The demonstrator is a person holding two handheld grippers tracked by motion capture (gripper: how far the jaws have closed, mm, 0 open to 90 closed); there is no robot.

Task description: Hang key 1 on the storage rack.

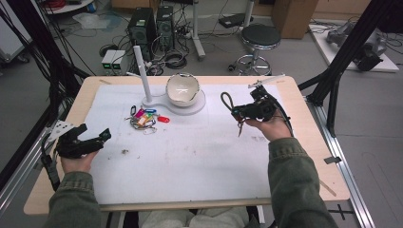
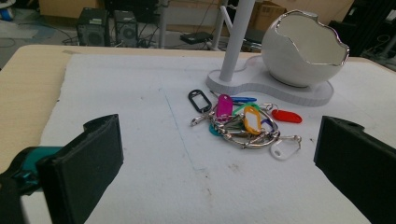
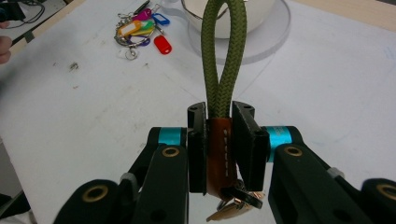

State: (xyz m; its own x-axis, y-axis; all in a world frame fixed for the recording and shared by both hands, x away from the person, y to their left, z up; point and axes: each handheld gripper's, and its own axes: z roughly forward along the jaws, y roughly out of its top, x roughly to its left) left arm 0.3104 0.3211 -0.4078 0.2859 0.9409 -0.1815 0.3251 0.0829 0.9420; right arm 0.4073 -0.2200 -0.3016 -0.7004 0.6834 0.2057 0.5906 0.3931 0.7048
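White mat (image 1: 190,161) over the table (image 1: 313,142). At the mat's far edge, the stand (image 1: 177,102) with cracked-egg bowl (image 1: 182,89) and post (image 1: 141,71) (the landmark here). Right of the stand, above the mat: right gripper (image 3: 219,140), clamped on the brown band of a green cord loop (image 3: 219,60), keys hanging under the jaws. Front-left of the stand, well apart: left gripper (image 1: 102,137), jaws wide, holding nothing. Just in front of the stand: key tags (image 2: 245,122), a loose pile.

Olive sleeves (image 1: 294,180); black hand-held gripper (image 3: 219,116) with teal bands, seemingly brass rivets.
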